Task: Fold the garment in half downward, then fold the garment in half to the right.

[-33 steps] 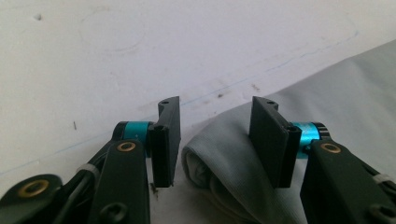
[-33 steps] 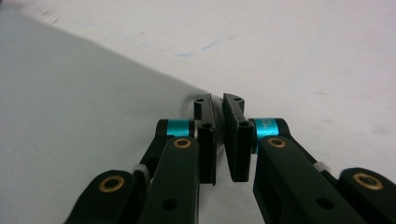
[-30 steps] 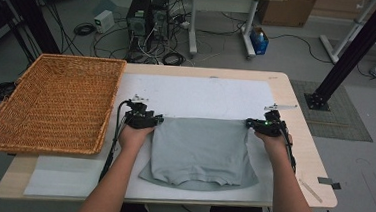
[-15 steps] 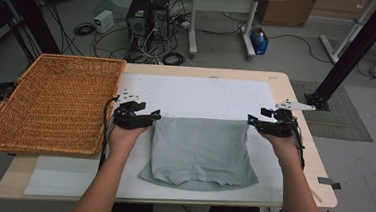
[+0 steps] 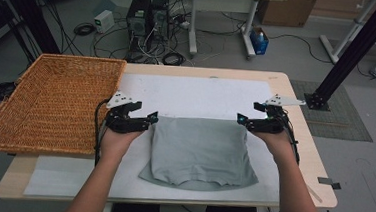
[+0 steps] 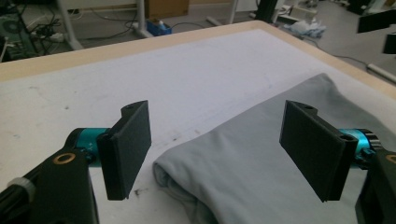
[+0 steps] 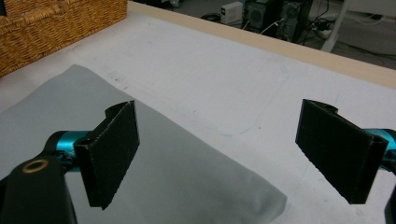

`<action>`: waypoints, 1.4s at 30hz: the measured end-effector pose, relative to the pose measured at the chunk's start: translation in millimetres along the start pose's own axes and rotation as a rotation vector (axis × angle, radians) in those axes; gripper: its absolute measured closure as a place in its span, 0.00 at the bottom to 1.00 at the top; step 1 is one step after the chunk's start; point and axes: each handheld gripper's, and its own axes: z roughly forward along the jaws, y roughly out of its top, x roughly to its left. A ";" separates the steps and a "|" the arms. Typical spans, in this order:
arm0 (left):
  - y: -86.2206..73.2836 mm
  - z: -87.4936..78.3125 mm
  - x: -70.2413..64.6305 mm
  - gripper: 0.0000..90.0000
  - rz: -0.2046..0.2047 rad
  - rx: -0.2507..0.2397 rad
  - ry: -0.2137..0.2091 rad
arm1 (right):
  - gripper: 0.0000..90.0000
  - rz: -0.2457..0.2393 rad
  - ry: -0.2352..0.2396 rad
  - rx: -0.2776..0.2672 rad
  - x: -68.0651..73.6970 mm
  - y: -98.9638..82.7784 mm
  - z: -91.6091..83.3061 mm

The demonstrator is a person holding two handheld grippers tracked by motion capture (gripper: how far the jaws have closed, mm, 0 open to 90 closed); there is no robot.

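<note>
A folded grey garment (image 5: 200, 152) lies flat on the white sheet (image 5: 197, 94) in the middle of the table. My left gripper (image 5: 147, 118) hovers just off the garment's far left corner (image 6: 173, 170), jaws wide apart with nothing between them. My right gripper (image 5: 242, 121) hovers at the far right corner (image 7: 275, 203), also open and empty. In the left gripper view (image 6: 217, 149) the fold's edge lies between the jaws below them. In the right gripper view (image 7: 217, 156) the garment's corner lies below and between the jaws.
A large wicker basket (image 5: 51, 101) stands at the left of the table, its rim close to my left hand. The table's wooden edge (image 5: 305, 124) runs just right of my right hand. Computers and cables lie on the floor beyond the table.
Both grippers have let go of the garment's far corners and drawn outward, left one leftward and right one rightward. The garment stays folded and flat.
</note>
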 end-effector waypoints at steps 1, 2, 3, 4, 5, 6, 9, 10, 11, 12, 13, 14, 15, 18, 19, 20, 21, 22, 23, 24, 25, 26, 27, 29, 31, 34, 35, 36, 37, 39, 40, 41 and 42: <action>0.2 -0.4 -1.7 0.28 0.002 0.002 0.003 | 0.15 0.001 0.000 -0.001 -0.4 0.4 0.1; 0.3 -0.7 -2.7 0.28 0.003 0.002 -0.003 | 0.15 0.001 0.008 -0.006 -0.9 0.8 0.6; 0.3 -0.9 -4.1 0.28 0.004 0.006 -0.004 | 0.15 0.002 0.013 -0.006 -0.9 1.2 0.9; 0.1 -1.1 -5.2 0.28 0.003 0.009 0.002 | 0.15 -0.006 0.014 -0.005 -0.3 1.7 1.4; -0.8 -1.3 -6.5 0.28 0.001 0.009 0.001 | 0.15 -0.007 0.017 -0.001 0.3 2.2 2.1; -1.6 -1.7 -7.4 0.28 -0.003 0.012 0.000 | 0.15 -0.017 0.027 0.004 1.3 3.5 3.6; -7.0 -4.0 -11.4 0.28 -0.014 0.030 0.005 | 0.14 -0.031 0.041 0.009 6.8 9.6 9.0; -9.8 -5.1 -13.0 0.28 -0.022 0.037 0.003 | 0.14 -0.040 0.052 0.012 9.8 13.0 12.2; -12.5 -6.3 -14.9 0.28 -0.029 0.045 0.004 | 0.14 -0.056 0.061 0.017 13.2 16.6 16.1; -15.8 -8.0 -16.7 0.27 -0.033 0.048 0.005 | 0.14 -0.069 0.072 0.026 17.0 20.5 20.5; -19.6 -9.7 -18.5 0.27 -0.035 0.052 0.009 | 0.14 -0.079 0.085 0.031 21.3 24.4 25.6; -23.6 -11.5 -20.2 0.27 -0.041 0.058 0.012 | 0.14 -0.090 0.097 0.036 25.9 28.1 30.9; -28.0 -13.5 -21.5 0.27 -0.047 0.062 0.013 | 0.14 -0.101 0.112 0.041 31.1 31.6 36.7; -41.0 -18.6 -26.9 0.27 -0.067 0.080 0.017 | 0.14 -0.143 0.158 0.061 49.2 41.5 55.4; -45.1 -19.8 -29.4 0.27 -0.069 0.084 0.014 | 0.14 -0.158 0.172 0.067 55.3 44.4 62.0; -49.1 -20.7 -32.1 0.27 -0.069 0.096 0.013 | 0.14 -0.168 0.186 0.070 61.6 46.8 68.6; -53.4 -21.3 -34.8 0.27 -0.075 0.104 0.012 | 0.14 -0.178 0.200 0.077 67.7 48.6 75.3; -57.6 -21.7 -37.4 0.27 -0.082 0.111 0.009 | 0.14 -0.188 0.212 0.087 73.1 49.7 82.3; -63.1 -22.5 -41.0 0.27 -0.090 0.125 0.008 | 0.14 -0.190 0.224 0.098 78.7 50.2 89.3; -66.6 -22.7 -43.3 0.27 -0.095 0.130 0.011 | 0.14 -0.201 0.240 0.115 84.8 50.1 98.5; -71.4 -23.2 -45.9 0.27 -0.100 0.140 0.007 | 0.14 -0.208 0.246 0.126 88.3 50.0 104.3; -75.1 -23.3 -47.9 0.27 -0.108 0.147 0.005 | 0.14 -0.208 0.255 0.141 93.3 49.5 111.9; -81.2 -23.1 -51.0 0.27 -0.119 0.164 0.005 | 0.14 -0.215 0.265 0.151 96.1 48.9 117.8; -90.4 -21.4 -55.9 0.27 -0.137 0.198 0.006 | 0.14 -0.221 0.284 0.185 104.7 46.8 135.3; -98.8 -19.5 -60.0 0.27 -0.161 0.228 0.006 | 0.14 -0.220 0.297 0.208 112.1 44.7 150.9; -110.9 -17.9 -65.4 0.28 -0.180 0.257 0.033 | 0.15 -0.212 0.324 0.248 126.1 42.7 176.1; -112.7 -19.3 -67.3 0.28 -0.175 0.248 0.045 | 0.15 -0.211 0.330 0.257 129.6 42.3 181.7; -113.0 -20.9 -69.4 0.29 -0.176 0.251 0.057 | 0.17 -0.217 0.340 0.271 134.4 41.9 189.4; -112.5 -22.5 -71.2 0.33 -0.172 0.262 0.060 | 0.19 -0.229 0.355 0.282 139.4 41.4 196.7; -113.4 -25.3 -76.1 0.43 -0.169 0.276 0.056 | 0.26 -0.244 0.365 0.316 149.1 39.9 210.9; -113.7 -26.7 -78.6 0.48 -0.161 0.284 0.054 | 0.29 -0.256 0.370 0.329 152.8 38.9 218.1; -114.0 -27.5 -81.1 0.53 -0.154 0.289 0.054 | 0.31 -0.258 0.370 0.346 156.6 37.5 224.5; -114.3 -27.8 -82.3 0.58 -0.147 0.293 0.059 | 0.37 -0.258 0.368 0.370 159.4 36.2 230.3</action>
